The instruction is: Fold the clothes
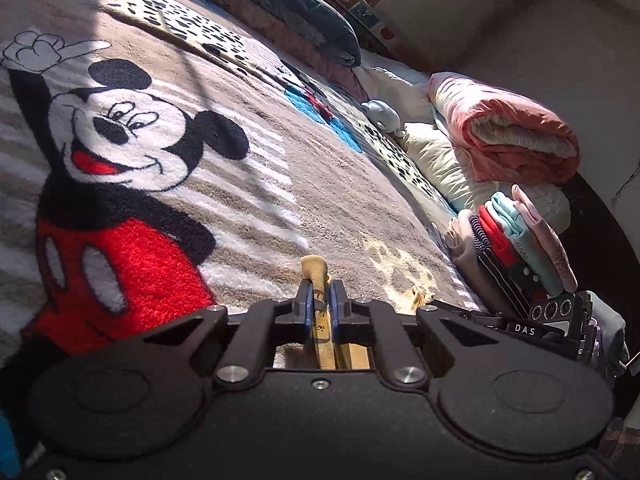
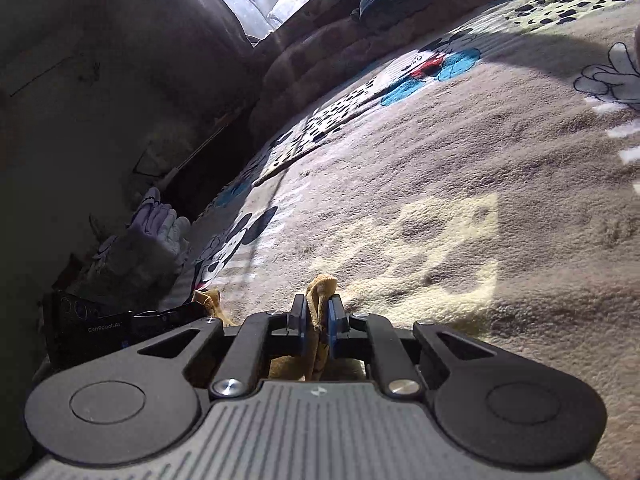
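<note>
The tan garment is pinched in both of my grippers, just above the bed; I see only small bunched folds of it, one poking up between each pair of blue pads, so I cannot tell what kind of clothing it is.

The biggest thing I see is the fleece blanket covering the bed, grey-brown with a large cartoon mouse in red shorts, pale stripes and spotted panels. Sunlight falls across it in bright patches.

In the left wrist view, a rolled pink quilt lies on pale pillows at the far right edge of the bed. Near it stands a stack of folded clothes, striped, red, teal and pink layers on edge. A dark garment lies along the far side of the bed, and a small grey plush toy sits beside the pillows.

My left gripper is clamped on a fold of the tan garment. My right gripper is likewise closed on a fold of the same cloth. In the right wrist view, another corner of tan fabric shows at the left, next to the other gripper's black body.
</note>
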A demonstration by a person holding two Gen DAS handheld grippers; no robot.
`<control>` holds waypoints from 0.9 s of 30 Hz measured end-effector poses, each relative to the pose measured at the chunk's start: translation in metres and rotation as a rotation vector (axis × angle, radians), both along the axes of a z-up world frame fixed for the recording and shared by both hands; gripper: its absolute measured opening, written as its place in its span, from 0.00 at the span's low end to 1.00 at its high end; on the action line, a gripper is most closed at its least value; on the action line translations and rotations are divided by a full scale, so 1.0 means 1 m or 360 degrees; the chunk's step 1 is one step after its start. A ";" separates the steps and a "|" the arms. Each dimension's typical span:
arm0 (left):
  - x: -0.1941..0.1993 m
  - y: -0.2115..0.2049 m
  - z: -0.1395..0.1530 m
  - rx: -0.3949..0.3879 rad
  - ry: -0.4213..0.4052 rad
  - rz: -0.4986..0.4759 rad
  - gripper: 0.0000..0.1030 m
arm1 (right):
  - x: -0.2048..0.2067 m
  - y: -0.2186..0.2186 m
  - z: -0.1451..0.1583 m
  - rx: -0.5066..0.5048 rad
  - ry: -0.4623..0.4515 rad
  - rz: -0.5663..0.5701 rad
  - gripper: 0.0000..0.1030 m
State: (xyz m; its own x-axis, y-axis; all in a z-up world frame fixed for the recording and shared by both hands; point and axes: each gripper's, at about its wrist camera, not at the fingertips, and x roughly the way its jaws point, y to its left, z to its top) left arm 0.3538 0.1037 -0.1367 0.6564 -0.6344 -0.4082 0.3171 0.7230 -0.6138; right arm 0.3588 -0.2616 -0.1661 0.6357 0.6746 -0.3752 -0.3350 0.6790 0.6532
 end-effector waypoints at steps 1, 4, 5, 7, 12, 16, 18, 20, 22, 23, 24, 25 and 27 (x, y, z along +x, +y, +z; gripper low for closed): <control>-0.007 0.000 0.007 -0.0005 -0.0060 -0.0012 0.05 | -0.006 0.000 0.006 -0.0011 -0.0040 -0.0012 0.11; -0.031 -0.003 0.026 -0.0023 -0.0197 -0.0033 0.05 | -0.025 0.000 0.026 -0.0051 -0.0148 -0.0032 0.11; -0.040 -0.003 0.031 -0.0024 -0.0231 -0.0032 0.05 | -0.032 0.000 0.034 -0.0062 -0.0186 -0.0030 0.11; -0.060 -0.006 0.038 -0.0035 -0.0284 -0.0025 0.05 | -0.047 0.000 0.048 -0.0087 -0.0250 -0.0021 0.11; -0.111 -0.011 0.057 0.0003 -0.0391 -0.0018 0.05 | -0.102 0.006 0.083 -0.0149 -0.0411 0.0009 0.11; -0.162 -0.011 0.064 0.0060 -0.0477 0.0025 0.05 | -0.149 0.007 0.098 -0.0149 -0.0501 0.0008 0.11; -0.187 -0.011 0.066 0.0088 -0.0517 0.0043 0.05 | -0.173 0.008 0.101 -0.0160 -0.0540 0.0006 0.11; -0.210 -0.011 0.067 0.0097 -0.0554 0.0056 0.05 | -0.197 0.008 0.103 -0.0169 -0.0571 0.0003 0.11; -0.230 -0.013 0.068 0.0149 -0.0584 0.0057 0.05 | -0.220 0.008 0.103 -0.0176 -0.0593 -0.0003 0.11; -0.239 -0.015 0.068 0.0181 -0.0601 0.0052 0.05 | -0.232 0.007 0.104 -0.0180 -0.0604 -0.0006 0.11; -0.249 -0.018 0.069 0.0234 -0.0621 0.0047 0.05 | -0.241 0.007 0.102 -0.0191 -0.0609 -0.0006 0.11; -0.256 -0.020 0.068 0.0273 -0.0633 0.0044 0.05 | -0.250 0.007 0.101 -0.0202 -0.0614 -0.0006 0.11; -0.271 -0.027 0.066 0.0391 -0.0655 0.0024 0.05 | -0.270 0.011 0.097 -0.0269 -0.0628 0.0023 0.11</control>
State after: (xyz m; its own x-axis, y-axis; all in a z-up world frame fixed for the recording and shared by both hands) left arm 0.0830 0.0767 -0.0710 0.8033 -0.5409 -0.2492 0.4862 0.8373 -0.2502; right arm 0.0885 -0.2506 -0.0690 0.7437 0.6342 -0.2113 -0.5470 0.7591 0.3530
